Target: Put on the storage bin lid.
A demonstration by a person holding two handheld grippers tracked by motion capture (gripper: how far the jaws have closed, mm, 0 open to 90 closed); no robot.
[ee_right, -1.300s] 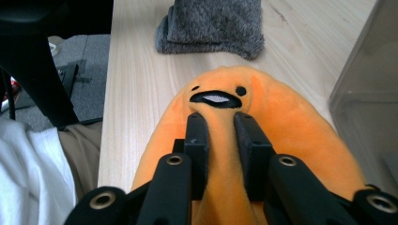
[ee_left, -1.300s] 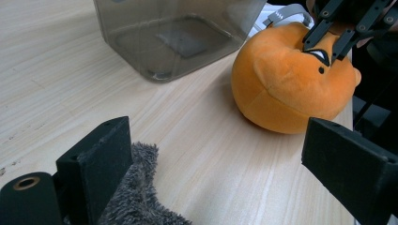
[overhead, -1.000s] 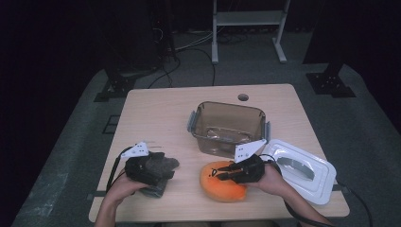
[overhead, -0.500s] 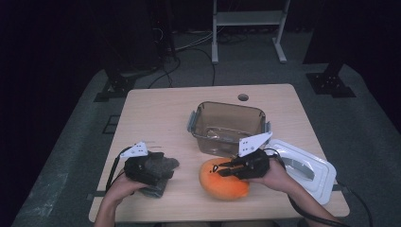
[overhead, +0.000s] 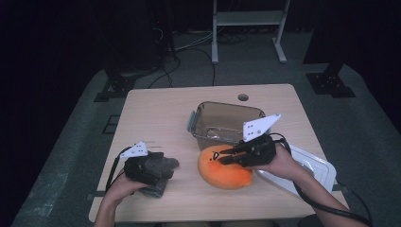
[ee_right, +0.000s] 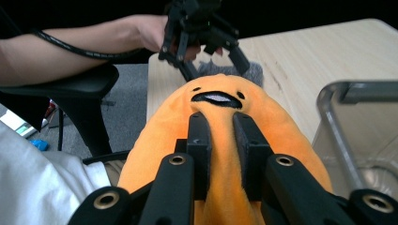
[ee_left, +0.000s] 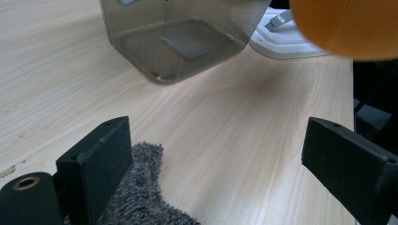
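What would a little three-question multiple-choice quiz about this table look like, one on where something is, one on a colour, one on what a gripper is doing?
1. Where is the white lid?
A. on the clear container
B. flat on the table, right of the container
C. under the grey cloth

2. What colour is the plush toy?
A. orange
B. green
C. blue

3. How does the right gripper stand?
A. wide open above the table
B. shut on the lid
C. shut on the plush toy

Answers:
1 B: the lid lies beside the clear container, which stands uncovered.
2 A: its orange body with a small black face shows in the right gripper view.
3 C: both black jaws pinch a fold of the plush.
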